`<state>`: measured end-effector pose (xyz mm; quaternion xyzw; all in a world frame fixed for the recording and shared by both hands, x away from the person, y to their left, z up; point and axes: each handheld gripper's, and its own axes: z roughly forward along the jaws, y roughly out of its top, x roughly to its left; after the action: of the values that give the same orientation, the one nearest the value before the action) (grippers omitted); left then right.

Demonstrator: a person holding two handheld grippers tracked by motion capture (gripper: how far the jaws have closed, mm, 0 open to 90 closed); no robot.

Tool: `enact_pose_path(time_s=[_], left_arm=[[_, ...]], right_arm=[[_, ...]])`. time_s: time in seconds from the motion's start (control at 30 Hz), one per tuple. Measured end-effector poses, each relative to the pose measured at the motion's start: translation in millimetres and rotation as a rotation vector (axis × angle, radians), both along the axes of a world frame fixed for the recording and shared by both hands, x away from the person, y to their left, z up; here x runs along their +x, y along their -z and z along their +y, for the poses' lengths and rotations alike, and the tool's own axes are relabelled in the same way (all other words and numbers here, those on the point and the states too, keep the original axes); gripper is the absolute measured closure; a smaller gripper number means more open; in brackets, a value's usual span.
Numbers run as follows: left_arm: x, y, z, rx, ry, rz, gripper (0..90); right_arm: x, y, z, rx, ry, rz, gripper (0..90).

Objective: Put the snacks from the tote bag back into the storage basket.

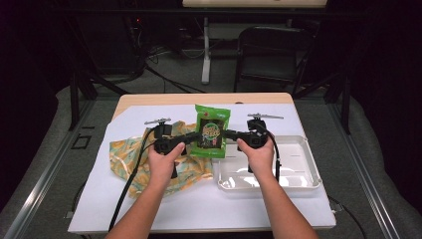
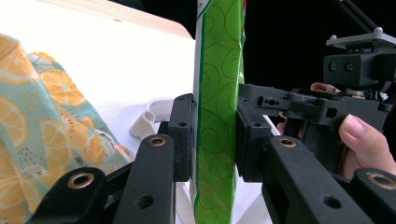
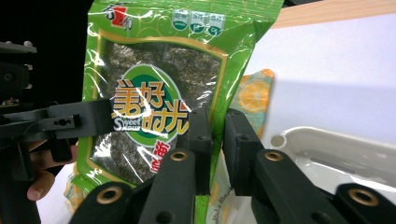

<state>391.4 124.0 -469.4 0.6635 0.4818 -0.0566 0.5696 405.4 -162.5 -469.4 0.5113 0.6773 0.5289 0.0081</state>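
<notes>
- The green snack packet [image 1: 212,131] stood upright in the air above the worktop [image 1: 199,199], between the patterned cloth [image 1: 129,154] and the white tray [image 1: 298,169].
- The left gripper [image 1: 191,137] had its fingers clamped on the packet's left edge.
- The right gripper [image 1: 230,133] had its fingers pinched on the packet's right edge.

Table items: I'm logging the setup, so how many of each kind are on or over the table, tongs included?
Green snack packet: 1
Orange-print cloth: 1
White tray: 1
Tongs, left and right: 2
Total: 5
</notes>
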Motion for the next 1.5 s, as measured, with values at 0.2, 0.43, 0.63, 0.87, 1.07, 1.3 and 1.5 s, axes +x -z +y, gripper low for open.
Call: enact_pose_path(time_s=[0.2,0.43,0.63,0.87,1.07,1.3,1.5], left_arm=[[-0.6,2.0,-5.3,0.015,0.006,-0.012,71.9],[-1.2,2.9,-8.1,0.027,0.011,-0.017,71.2],[-0.7,5.2,-10.8,0.048,0.009,-0.023,70.3],[-0.5,5.5,-17.0,0.073,0.006,-0.038,66.9],[-0.1,6.7,-23.6,0.085,0.021,-0.05,63.2],[0.7,9.0,-30.4,0.144,0.021,-0.077,58.9],[3.0,13.0,-34.9,0.173,0.014,-0.082,58.6]], right_arm=[[0.6,2.1,-5.3,0.04,0.021,0.014,88.7],[-1.4,2.0,-6.1,0.031,0.041,-0.004,89.3],[-2.5,2.2,-6.0,0.024,0.048,-0.016,89.6],[-4.5,1.9,-9.1,0.008,0.063,-0.033,89.6],[-6.1,2.2,-12.4,0.006,0.079,-0.037,89.7],[-6.9,4.5,-16.8,-0.002,0.088,-0.033,89.6],[-8.3,5.4,-20.2,-0.009,0.103,-0.032,89.7]])
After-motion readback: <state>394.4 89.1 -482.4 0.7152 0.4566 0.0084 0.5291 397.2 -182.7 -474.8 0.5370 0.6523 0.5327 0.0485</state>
